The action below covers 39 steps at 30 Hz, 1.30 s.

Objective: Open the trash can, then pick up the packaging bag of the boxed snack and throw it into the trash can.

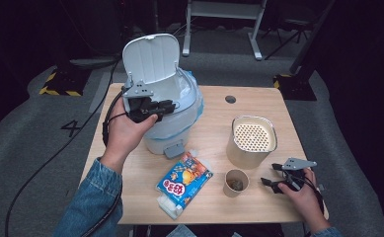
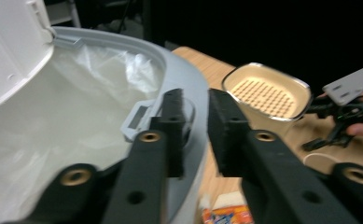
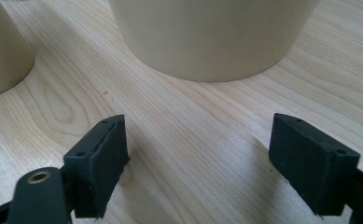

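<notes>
The left gripper (image 1: 166,105) is hovering at the near rim of the white plastic bin with its hinged lid raised (image 1: 162,98), jaws a narrow gap apart with nothing between them, so it is released. In the left gripper view the bin's rim latch (image 2: 139,119) is sitting just beyond the left pad, and the clear liner bag (image 2: 76,116) is lying slack inside, below and to that gripper's left.

The right gripper (image 1: 274,183) is resting low over the pale wooden table (image 1: 258,106) with its jaws spread wide and bare wood between them. Just ahead of it is standing the tall cream canister with a perforated top (image 1: 251,140), and ahead to its left the small paper cup holding brown scraps (image 1: 236,182). A blue and orange printed snack carton (image 1: 183,181) is lying farther to its left, near the foot of the bin.

The likely risks: the left pads are sitting close enough to the rim to snag the liner or nudge the raised lid down. The cup looks light and narrow, so a wide, off-centre squeeze from the right gripper could be crushing or tipping it, spilling the scraps across the table before they reach the bin.
</notes>
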Tool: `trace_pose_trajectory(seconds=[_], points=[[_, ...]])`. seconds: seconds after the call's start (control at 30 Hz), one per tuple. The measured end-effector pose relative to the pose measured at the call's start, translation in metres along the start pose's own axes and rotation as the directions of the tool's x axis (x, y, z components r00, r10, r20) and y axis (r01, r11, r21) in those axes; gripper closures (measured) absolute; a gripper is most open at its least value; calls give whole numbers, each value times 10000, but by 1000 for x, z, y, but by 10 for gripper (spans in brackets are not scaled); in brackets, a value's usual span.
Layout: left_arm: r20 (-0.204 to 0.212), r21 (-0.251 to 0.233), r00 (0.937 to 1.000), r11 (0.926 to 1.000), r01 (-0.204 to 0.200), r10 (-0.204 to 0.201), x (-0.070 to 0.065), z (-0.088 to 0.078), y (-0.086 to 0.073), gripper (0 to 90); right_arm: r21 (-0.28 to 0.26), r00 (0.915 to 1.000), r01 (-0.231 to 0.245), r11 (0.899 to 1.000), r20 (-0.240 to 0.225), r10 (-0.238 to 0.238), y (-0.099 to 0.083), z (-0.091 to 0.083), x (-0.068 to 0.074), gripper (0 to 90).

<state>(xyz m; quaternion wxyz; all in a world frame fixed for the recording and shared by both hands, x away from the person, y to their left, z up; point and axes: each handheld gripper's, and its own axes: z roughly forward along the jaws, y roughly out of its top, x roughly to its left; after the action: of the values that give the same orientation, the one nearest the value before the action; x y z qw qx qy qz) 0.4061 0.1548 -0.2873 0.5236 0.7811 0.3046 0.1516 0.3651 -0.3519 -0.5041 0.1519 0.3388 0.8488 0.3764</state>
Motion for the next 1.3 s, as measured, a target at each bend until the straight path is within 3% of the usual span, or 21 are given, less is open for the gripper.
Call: trace_pose_trajectory(seconds=[0.17,0.23,0.33,0.47,0.63,1.0,1.3], points=[[245,-362,9997,9993,-73,82,-4,-7,0,607,-1,10000,-4,10000,0,4,0,0,0,198],[366,-500,9987,9982,-333,351,-8,-13,-1,547,-3,10000,-1,10000,1,1,0,0,0,198],[584,-394,9976,9986,-349,372,-14,-18,-5,491,-4,10000,-3,10000,8,3,0,0,0,198],[555,-164,9970,9984,-535,544,-19,-23,-12,455,-13,10000,7,10000,24,-7,0,0,0,199],[639,373,9965,9978,-556,531,-26,-23,-31,447,-13,10000,6,10000,27,-6,0,0,0,199],[704,600,9974,9981,-172,130,-26,-12,-73,432,-12,10000,4,10000,26,-4,0,0,0,199],[283,1071,9995,9942,132,-163,-25,12,-118,414,-10,10000,16,10000,33,-16,0,0,0,199]])
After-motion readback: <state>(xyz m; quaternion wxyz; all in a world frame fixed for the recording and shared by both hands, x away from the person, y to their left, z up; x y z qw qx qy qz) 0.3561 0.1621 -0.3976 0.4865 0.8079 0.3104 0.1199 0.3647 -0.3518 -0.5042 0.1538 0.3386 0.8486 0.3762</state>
